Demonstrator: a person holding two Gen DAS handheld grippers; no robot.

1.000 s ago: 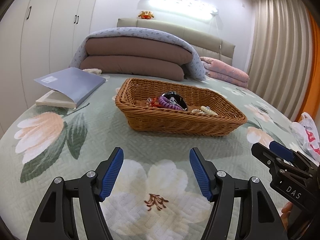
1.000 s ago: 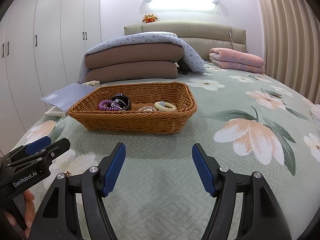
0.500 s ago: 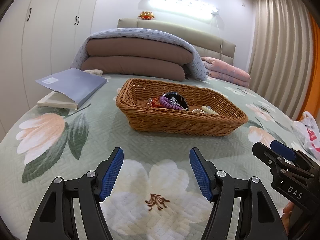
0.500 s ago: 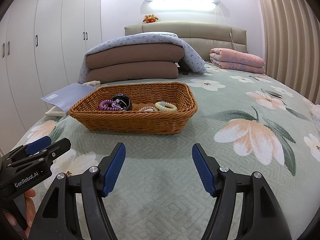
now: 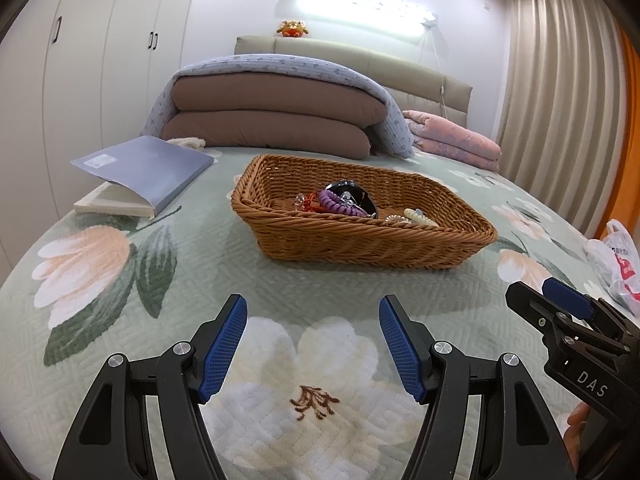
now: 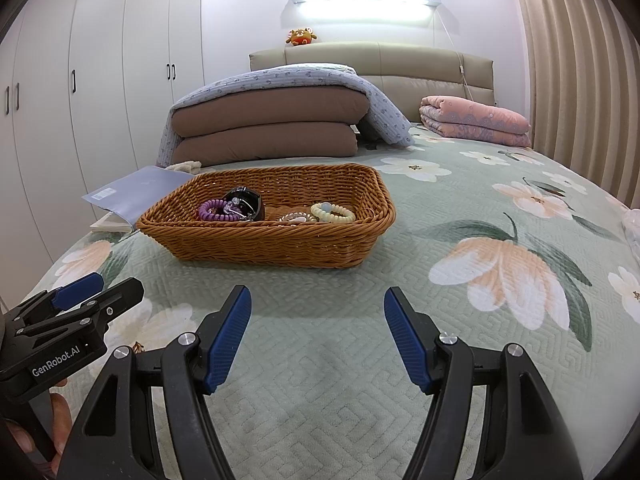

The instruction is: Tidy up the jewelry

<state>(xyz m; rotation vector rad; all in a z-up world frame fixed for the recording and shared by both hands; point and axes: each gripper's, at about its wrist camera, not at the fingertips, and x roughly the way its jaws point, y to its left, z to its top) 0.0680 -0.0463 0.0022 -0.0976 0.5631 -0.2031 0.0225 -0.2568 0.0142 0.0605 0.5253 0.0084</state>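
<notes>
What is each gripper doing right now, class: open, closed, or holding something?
Left gripper: open, holding nothing.
Right gripper: open, holding nothing.

A wicker basket (image 6: 276, 236) sits on the bed (image 6: 460, 344). In it, a coiled hair tie (image 6: 216, 211) lies on the left, beside a small round box (image 6: 246, 204), and a bead bracelet (image 6: 333, 213) lies on the right. A book (image 5: 140, 172) lies left of the basket. Folded quilts (image 6: 268, 128) are stacked behind it, before the headboard (image 6: 420, 64).

Bare bedspread (image 5: 280, 280) lies open from both hand-held grippers to the basket (image 5: 360, 240) at 12 o'clock. A book (image 5: 140, 176) sits at 10 o'clock, a bag (image 5: 616, 256) at 3 o'clock.
</notes>
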